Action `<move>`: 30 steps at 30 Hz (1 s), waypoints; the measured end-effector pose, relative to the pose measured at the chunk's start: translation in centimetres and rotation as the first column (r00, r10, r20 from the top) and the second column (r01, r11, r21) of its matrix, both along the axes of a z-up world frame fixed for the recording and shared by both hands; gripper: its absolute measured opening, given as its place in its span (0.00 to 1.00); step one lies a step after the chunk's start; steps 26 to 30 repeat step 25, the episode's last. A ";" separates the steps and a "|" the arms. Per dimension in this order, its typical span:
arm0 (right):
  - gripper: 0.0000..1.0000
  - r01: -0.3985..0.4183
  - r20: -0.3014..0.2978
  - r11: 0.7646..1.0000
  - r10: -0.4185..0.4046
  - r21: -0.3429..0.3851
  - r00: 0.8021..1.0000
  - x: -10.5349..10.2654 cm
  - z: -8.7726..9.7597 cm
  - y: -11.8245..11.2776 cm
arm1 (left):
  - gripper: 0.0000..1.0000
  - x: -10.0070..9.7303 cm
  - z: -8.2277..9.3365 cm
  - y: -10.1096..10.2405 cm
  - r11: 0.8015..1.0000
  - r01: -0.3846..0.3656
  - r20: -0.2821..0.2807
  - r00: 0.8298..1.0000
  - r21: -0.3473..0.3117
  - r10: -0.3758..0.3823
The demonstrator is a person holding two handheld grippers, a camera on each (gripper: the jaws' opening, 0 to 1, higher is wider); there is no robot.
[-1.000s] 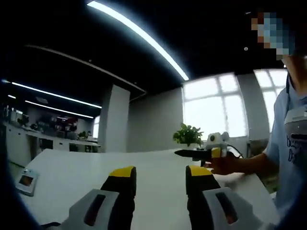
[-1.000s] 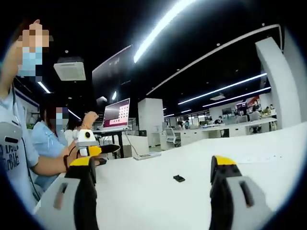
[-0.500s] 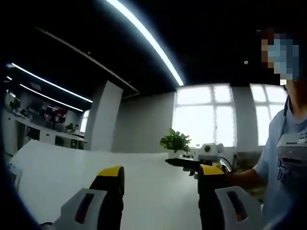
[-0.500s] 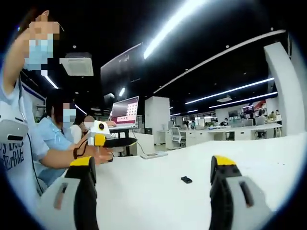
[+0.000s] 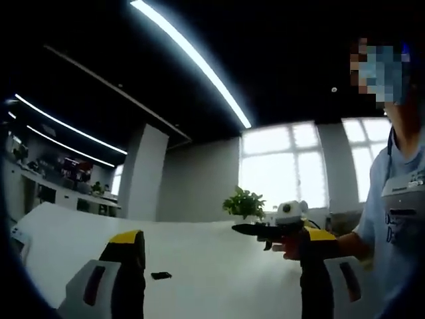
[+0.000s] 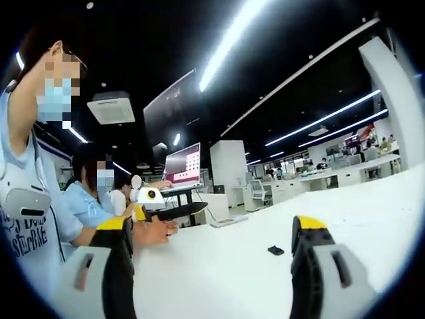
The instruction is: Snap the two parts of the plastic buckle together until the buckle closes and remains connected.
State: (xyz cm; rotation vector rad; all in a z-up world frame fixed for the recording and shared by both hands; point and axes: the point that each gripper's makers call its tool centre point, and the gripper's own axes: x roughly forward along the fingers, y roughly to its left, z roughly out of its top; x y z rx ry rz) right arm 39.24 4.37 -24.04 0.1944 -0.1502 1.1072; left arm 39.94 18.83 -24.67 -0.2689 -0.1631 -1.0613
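1. Holding the left hand-held gripper (image 5: 222, 259) raised above the white worktop (image 5: 199, 252), jaws well apart and gripping nothing; pointing level across the surface, likely so that the work area stays in sight.

2. Holding the right hand-held gripper (image 6: 212, 246) likewise, jaws spread wide and empty, aimed over the worktop (image 6: 219, 279) toward the open office beyond.

3. Lying flat on the bare worktop: one small dark piece (image 5: 161, 275), presumably a part of the plastic buckle, seen between and beyond the left jaws; showing again as the same kind of dark piece (image 6: 275, 250) just left of the right-hand jaw in the right gripper view. Too small to tell whether one buckle half or both, or whether joined.

4. Appearing at the side of each view: the opposite hand-held gripper, gripped in the person's hand (image 5: 292, 247), black jaws extended forward, facing inward, suggesting both tools being brought round toward the piece.

5. Standing behind the worktop: a potted plant (image 5: 244, 203) by the windows; further off, a laptop (image 6: 184, 165) on a stand and seated people.

6. Judging progress: nothing yet grasped, buckle not yet snapped; next step calling for lowering one open pair of jaws around the dark piece.
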 end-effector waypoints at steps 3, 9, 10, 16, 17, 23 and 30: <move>1.00 -0.033 0.010 0.999 0.033 0.018 0.999 -0.5 0.3 0.4 | 1.00 0.3 -0.6 -0.2 0.999 -0.027 0.001 1.000 0.021 0.027; 1.00 -0.030 0.005 0.999 0.030 0.038 1.000 -0.6 0.6 -0.1 | 1.00 -0.2 -0.1 -0.2 1.000 -0.025 0.022 0.999 0.013 0.024; 1.00 -0.027 0.015 0.998 0.026 0.050 1.000 -0.6 0.8 -0.3 | 1.00 -0.2 0.0 -0.1 1.000 -0.027 0.023 0.999 0.012 0.027; 1.00 0.031 0.145 0.996 -0.044 0.087 0.988 -0.6 2.5 -1.6 | 1.00 0.0 0.3 0.4 0.999 -0.037 0.016 0.999 -0.018 0.037; 1.00 0.039 0.109 0.998 -0.044 0.051 0.993 -0.3 1.7 -1.4 | 1.00 0.0 0.3 0.3 0.999 -0.038 0.017 0.999 -0.017 0.038; 0.99 0.058 0.041 0.996 -0.055 -0.062 0.998 0.4 -0.6 -0.6 | 1.00 0.3 0.0 0.3 0.999 -0.049 0.019 0.999 0.001 0.048; 0.94 0.075 0.060 0.992 -0.069 -0.101 0.996 0.7 -0.9 -0.6 | 1.00 0.3 0.1 0.5 0.999 -0.051 0.019 0.999 -0.006 0.051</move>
